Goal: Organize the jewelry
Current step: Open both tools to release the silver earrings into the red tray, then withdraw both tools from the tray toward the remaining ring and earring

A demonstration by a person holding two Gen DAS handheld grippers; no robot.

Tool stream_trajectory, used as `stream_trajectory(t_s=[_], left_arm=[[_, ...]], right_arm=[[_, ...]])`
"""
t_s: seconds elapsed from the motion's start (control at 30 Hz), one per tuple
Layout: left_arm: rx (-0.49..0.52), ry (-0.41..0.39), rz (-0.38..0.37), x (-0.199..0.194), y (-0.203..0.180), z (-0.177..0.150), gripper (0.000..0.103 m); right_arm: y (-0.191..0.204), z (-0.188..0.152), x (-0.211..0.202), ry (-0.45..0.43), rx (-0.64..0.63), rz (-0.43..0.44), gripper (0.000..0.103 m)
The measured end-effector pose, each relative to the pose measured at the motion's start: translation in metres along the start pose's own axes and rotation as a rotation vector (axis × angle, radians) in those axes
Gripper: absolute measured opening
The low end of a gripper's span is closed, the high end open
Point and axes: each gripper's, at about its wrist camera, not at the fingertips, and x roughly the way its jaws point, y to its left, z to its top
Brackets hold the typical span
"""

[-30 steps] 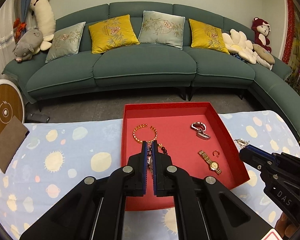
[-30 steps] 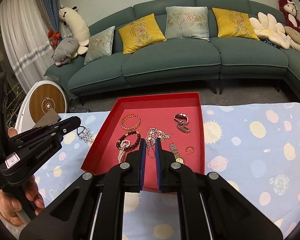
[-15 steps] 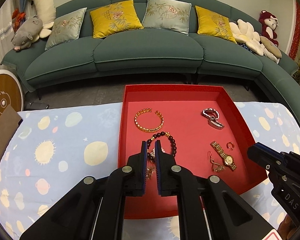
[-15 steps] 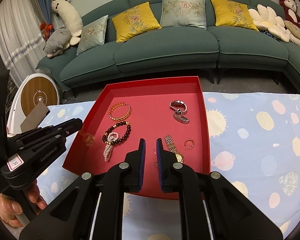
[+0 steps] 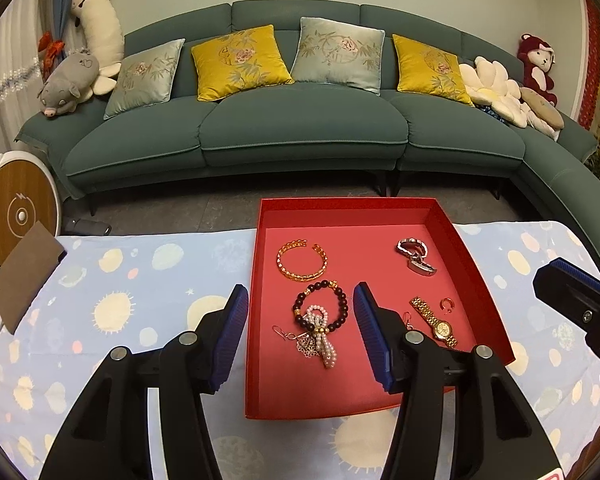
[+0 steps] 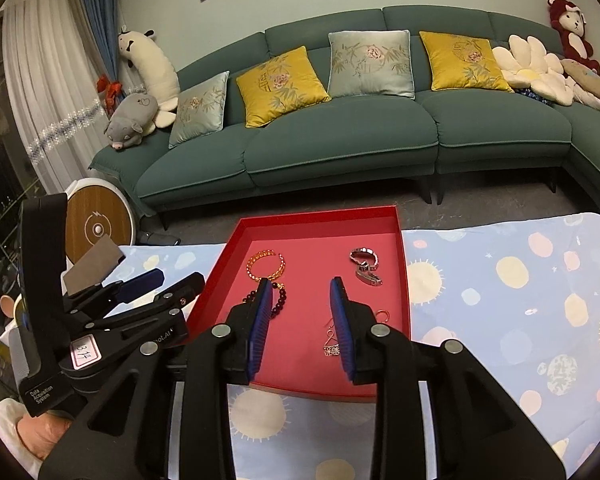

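The left gripper (image 5: 300, 312) has just been opening; its jaws stand wide and hold nothing, with the dark bead bracelet (image 5: 320, 307) lying loose on the tray floor between them. The right gripper (image 6: 300, 312) has also been opening, jaws partly apart and empty, above a small silver earring (image 6: 331, 342). In the red tray (image 5: 452, 236), a white pearl strand (image 5: 322, 338) runs lengthwise toward the near edge, and the gold watch (image 5: 434, 318) lies slantwise, dial nearest.
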Motion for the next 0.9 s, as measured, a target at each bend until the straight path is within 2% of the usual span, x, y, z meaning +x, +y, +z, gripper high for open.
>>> stream_trajectory(t_s=[0.23,0.53,0.7,0.9], left_arm=[[-0.017,-0.012,-0.016,-0.027,-0.007,-0.005,0.053],[-0.005,-0.013,-0.024,-0.06,-0.017,-0.029,0.053],[0.009,-0.006,-0.029,-0.077,-0.015,-0.049,0.054],[-0.001,0.03,-0.05,-0.091,-0.005,-0.074,0.059]], right_arm=[[-0.01,-0.001,-0.036,-0.038,0.021,-0.007,0.029],[-0.018,-0.013,-0.074,-0.058,-0.004,-0.036,0.029],[-0.023,-0.027,-0.092,-0.057,-0.022,-0.06,0.033],[-0.03,-0.052,-0.116,-0.031,-0.072,-0.102,0.033]])
